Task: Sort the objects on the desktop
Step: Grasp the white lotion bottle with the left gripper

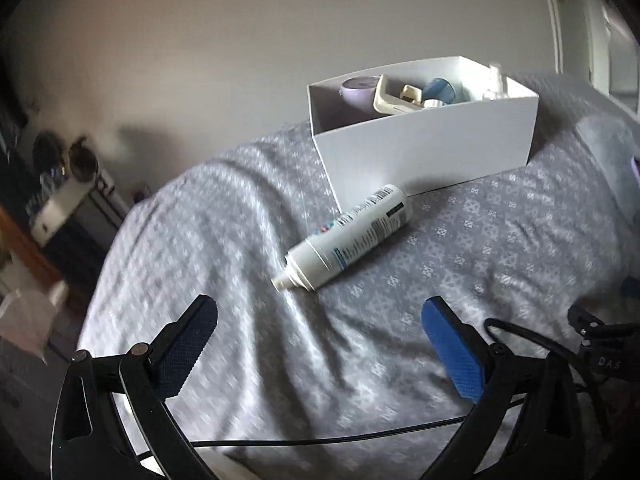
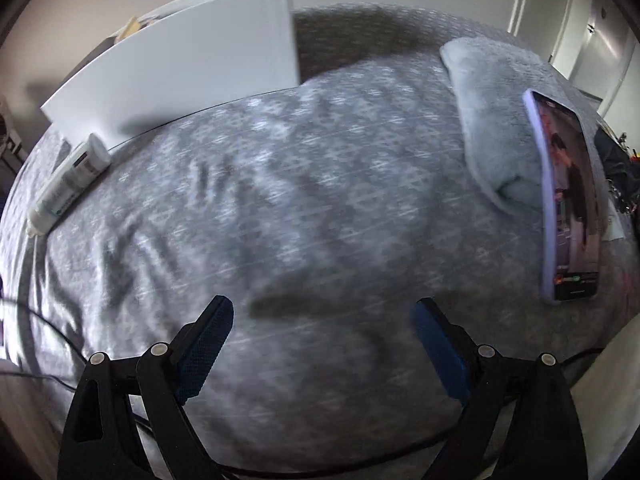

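Both grippers, left gripper and right gripper, hover over the bed with jaws released and empty. A white spray bottle lies on its side, its base touching the white storage box, ahead of the left jaws. Being round, it may roll on the soft bedding if nudged; blur obscures detail.

- A home bedroom: the work surface is a bed under a grey patterned sheet, creased and soft.
- A grey pillow lies on it, with a phone just beside, its screen lit.
- A white box on the bed holds toiletries; a spray bottle lies against it.
- Plain wall behind; white doors to the right.
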Action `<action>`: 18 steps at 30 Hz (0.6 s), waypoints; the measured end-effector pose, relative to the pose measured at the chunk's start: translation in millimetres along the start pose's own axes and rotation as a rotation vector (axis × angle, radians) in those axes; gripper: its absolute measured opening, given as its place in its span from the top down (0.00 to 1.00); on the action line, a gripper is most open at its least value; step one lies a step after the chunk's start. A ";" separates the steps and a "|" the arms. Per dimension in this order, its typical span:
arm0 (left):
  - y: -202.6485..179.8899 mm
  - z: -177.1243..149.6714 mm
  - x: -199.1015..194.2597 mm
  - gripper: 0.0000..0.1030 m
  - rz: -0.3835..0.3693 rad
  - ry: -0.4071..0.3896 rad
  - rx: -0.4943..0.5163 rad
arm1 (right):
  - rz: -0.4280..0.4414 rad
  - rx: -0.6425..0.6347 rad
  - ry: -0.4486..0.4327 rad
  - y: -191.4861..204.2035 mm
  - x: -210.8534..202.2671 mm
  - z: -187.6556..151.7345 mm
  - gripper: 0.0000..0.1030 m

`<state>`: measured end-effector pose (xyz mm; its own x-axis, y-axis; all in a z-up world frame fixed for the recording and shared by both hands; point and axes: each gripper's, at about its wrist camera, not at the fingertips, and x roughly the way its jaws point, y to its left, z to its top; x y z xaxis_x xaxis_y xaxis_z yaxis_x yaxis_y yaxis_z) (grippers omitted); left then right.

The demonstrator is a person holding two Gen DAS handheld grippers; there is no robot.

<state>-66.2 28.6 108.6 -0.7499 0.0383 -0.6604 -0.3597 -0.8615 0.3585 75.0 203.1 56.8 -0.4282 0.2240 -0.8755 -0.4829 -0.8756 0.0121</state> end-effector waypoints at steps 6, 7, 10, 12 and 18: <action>5.3 24.9 34.9 0.00 -0.142 0.028 0.216 | -0.090 -0.056 -0.155 21.5 5.2 -25.1 0.00; 7.5 28.7 41.6 0.00 -0.198 0.050 0.232 | -0.080 -0.046 -0.157 19.4 6.2 -25.0 0.00; 6.3 32.9 58.7 0.00 -0.289 0.080 0.302 | -0.080 -0.035 -0.166 18.7 7.4 -23.7 0.00; -1.6 32.8 73.1 0.00 -0.265 0.080 0.369 | -0.085 -0.032 -0.173 18.6 8.9 -25.7 0.00; -24.8 39.4 123.7 0.00 -0.274 0.155 0.452 | -0.093 -0.030 -0.182 24.4 8.2 -25.1 0.00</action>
<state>-171.9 74.6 44.0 -0.5170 0.1261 -0.8466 -0.7586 -0.5256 0.3850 78.9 172.8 37.8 -0.5147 0.3760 -0.7705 -0.5049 -0.8592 -0.0820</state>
